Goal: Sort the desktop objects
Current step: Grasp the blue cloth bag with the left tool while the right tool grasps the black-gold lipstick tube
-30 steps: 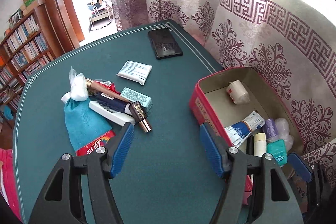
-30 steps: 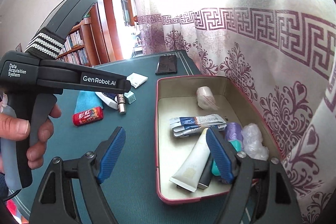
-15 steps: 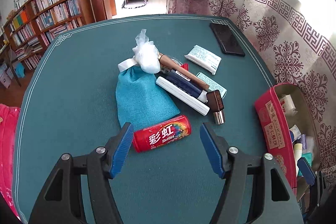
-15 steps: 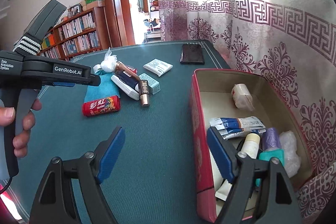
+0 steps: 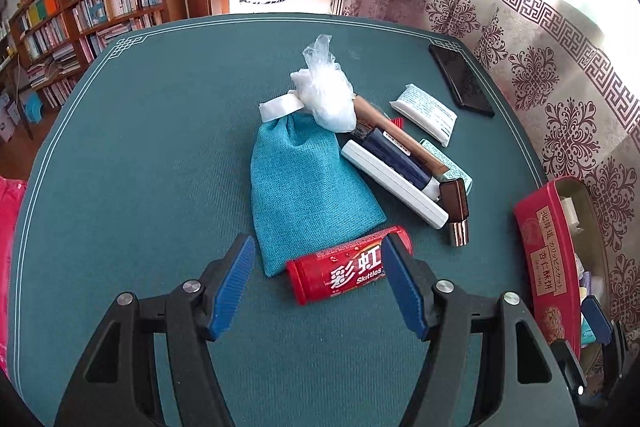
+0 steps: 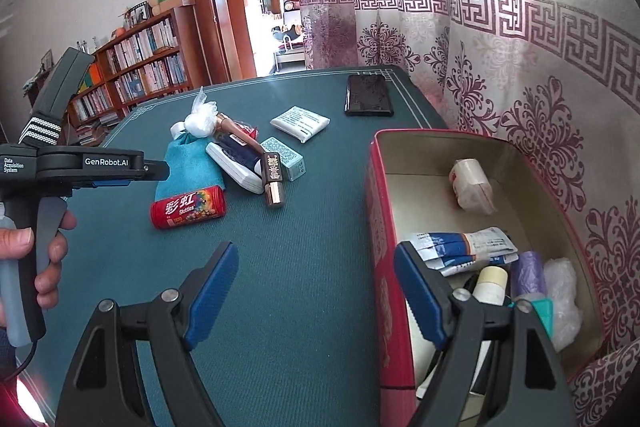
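Observation:
A red Skittles tube (image 5: 348, 271) lies on the green tabletop (image 5: 140, 167) in front of a teal pouch (image 5: 304, 187). My left gripper (image 5: 318, 285) hangs open just over the tube, its right finger crossing the tube's end, pads not pressing. Behind are a white case (image 5: 392, 183), a brown lipstick (image 5: 454, 199) and a tissue packet (image 5: 424, 113). The open red tin (image 6: 384, 211) holds sachets (image 6: 460, 247) and a paper roll (image 6: 470, 187). My right gripper (image 6: 316, 293) is open and empty, its right finger over the tin's near wall.
A black phone (image 6: 368, 95) lies near the far table edge. A hand holds the left gripper's black handle (image 6: 80, 163) at the left of the right wrist view. Patterned curtains hang close behind the tin. Bookshelves and a doorway stand beyond the table.
The left gripper swung away from the tin to the pile and sank over the Skittles tube. The right gripper drew back a little from the tin. Both jaws kept their width.

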The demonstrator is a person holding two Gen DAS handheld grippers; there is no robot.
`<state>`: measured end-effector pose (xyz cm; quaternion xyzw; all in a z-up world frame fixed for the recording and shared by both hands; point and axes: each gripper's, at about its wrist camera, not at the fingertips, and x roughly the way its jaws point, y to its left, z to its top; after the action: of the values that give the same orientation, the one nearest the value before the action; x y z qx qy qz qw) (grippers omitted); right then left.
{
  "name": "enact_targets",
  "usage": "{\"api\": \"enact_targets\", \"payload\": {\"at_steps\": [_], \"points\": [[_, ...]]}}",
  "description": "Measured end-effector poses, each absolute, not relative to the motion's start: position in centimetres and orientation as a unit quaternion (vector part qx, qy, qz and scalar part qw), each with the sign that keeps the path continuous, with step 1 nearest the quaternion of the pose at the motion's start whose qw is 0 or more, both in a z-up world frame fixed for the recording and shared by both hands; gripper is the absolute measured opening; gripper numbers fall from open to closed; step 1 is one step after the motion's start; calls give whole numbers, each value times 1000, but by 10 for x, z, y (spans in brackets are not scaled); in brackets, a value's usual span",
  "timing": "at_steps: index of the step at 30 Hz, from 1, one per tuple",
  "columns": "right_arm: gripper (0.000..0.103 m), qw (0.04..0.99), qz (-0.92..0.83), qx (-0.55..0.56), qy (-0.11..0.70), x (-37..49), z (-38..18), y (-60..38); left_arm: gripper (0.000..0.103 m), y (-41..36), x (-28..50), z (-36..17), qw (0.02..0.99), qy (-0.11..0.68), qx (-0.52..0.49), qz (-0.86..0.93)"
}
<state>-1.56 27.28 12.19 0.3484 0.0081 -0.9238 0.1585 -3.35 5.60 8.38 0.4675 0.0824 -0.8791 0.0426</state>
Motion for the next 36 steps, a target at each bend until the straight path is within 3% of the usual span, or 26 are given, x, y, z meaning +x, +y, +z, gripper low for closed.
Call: {"api": "enact_targets", "payload": {"at_steps": [17,21,24,26,27,30,33,36], "points": [[83,167,-906,389,6,-60,132,248,69,33,-102,39,15,130,494,-859],[83,170,-906,387,19,-69,130,233,77,36,-107,34,11,128,497,-858],[83,176,-907,380,37,-73,129,219,77,44,-107,34,13,104,483,-869],[83,179,-908,375,48,-75,127,210,72,44,-105,34,14,103,472,-875],[83,177,-908,376,55,-77,125,206,63,42,-102,36,11,108,466,-878],[79,173,-903,387,65,-82,118,198,16,28,-96,46,2,133,451,-883],[70,172,-897,401,78,-87,108,191,12,15,-86,52,3,150,443,-884],[68,157,-891,417,84,-94,98,190,12,7,-71,56,13,146,432,-890]]}}
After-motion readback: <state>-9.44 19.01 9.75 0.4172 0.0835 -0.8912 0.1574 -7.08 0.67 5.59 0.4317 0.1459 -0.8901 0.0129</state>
